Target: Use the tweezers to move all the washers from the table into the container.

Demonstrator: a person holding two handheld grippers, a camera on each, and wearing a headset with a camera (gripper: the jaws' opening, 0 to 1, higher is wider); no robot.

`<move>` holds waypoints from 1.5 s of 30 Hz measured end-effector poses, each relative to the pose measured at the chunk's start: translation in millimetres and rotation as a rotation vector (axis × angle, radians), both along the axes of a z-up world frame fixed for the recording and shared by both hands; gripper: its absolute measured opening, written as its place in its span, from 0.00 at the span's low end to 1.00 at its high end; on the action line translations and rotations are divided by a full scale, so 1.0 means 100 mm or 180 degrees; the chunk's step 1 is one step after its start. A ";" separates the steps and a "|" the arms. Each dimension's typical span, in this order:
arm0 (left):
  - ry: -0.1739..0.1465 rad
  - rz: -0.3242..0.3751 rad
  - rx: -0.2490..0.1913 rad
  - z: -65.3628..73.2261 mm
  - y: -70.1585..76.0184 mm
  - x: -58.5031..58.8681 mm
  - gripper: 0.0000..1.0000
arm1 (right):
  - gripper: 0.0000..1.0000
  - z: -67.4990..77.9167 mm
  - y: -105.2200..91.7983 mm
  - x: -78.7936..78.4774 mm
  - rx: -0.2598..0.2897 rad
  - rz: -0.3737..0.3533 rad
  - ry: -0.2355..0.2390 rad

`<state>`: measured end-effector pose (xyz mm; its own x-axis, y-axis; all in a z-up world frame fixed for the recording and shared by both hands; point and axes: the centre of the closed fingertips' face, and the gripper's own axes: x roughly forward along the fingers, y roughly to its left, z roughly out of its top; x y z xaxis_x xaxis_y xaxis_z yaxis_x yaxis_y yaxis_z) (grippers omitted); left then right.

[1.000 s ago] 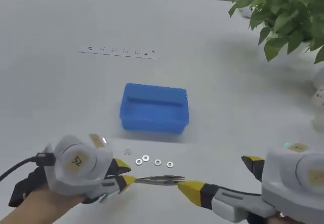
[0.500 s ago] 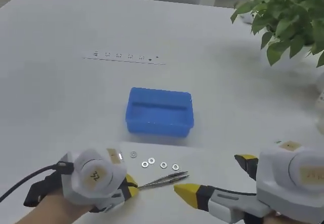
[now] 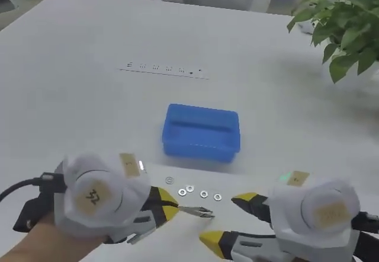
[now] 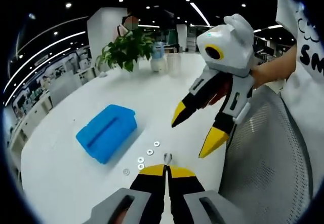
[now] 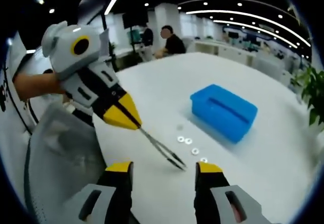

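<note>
Left gripper: its jaws are clamped on the back end of the tweezers, at 8 o'clock of the washers in the head view.
Tweezers: the tips point toward 3 o'clock, low over the desk. They appear to carry nothing, and I cannot tell whether they touch the desk.
Right gripper: its jaws stand wide apart with nothing between them, at 4 o'clock of the tweezer tips.
Washers: five lie in a loose row on the desk, running from 10 to 4 o'clock. The tweezer tips are just at 6 o'clock of the row.
Container: blue and open-topped, it stands near the washers at their 12 o'clock. Its inside looks like bare blue as far as the head view lets me judge.
Done: the tweezers are in hand and close to the row. By the look of it, no washer has gone in.
Left: all five washers need pinching and carrying to the container, so the task seems to be at its very start.
</note>
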<state>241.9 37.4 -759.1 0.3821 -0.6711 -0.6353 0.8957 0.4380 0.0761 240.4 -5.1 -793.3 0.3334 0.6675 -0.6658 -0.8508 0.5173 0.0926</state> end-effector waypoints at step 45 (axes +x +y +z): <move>-0.0157 0.2446 -0.0158 -0.07 1.27 -0.17 0.75 | 0.01 0.06 0.63 0.63 -0.0045 0.0824 -0.0281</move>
<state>224.4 163.9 -766.5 0.7795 -0.2330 -0.5814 0.3346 0.9396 0.0721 302.9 58.0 -787.0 0.2101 0.7290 -0.6515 -0.9593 0.2824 0.0066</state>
